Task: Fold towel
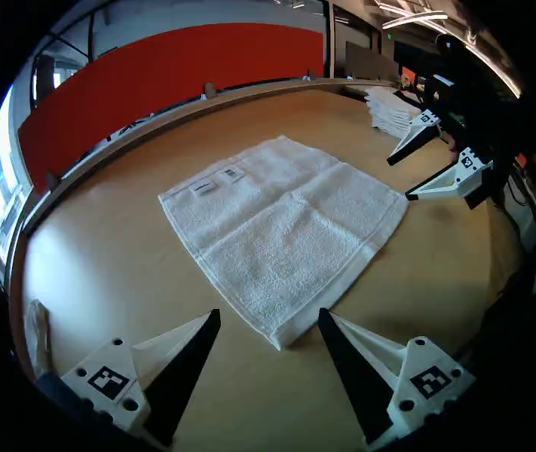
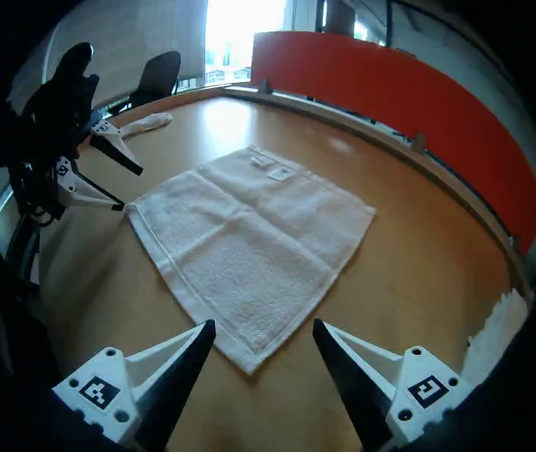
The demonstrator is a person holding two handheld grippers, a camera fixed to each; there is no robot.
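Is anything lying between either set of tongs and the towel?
Nothing visible does. The left tongs and right tongs are both open, each aimed at a near corner of the towel, which lies flat on the table.

No readable text, two small tags [image 1: 231, 174] on the towel [image 1: 283, 241] too blurred to read

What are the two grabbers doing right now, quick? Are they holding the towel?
Left gripper: open, holding nothing; a corner of the towel lies near its fingertips.
Right gripper: open, holding nothing; another towel corner lies near its fingertips.
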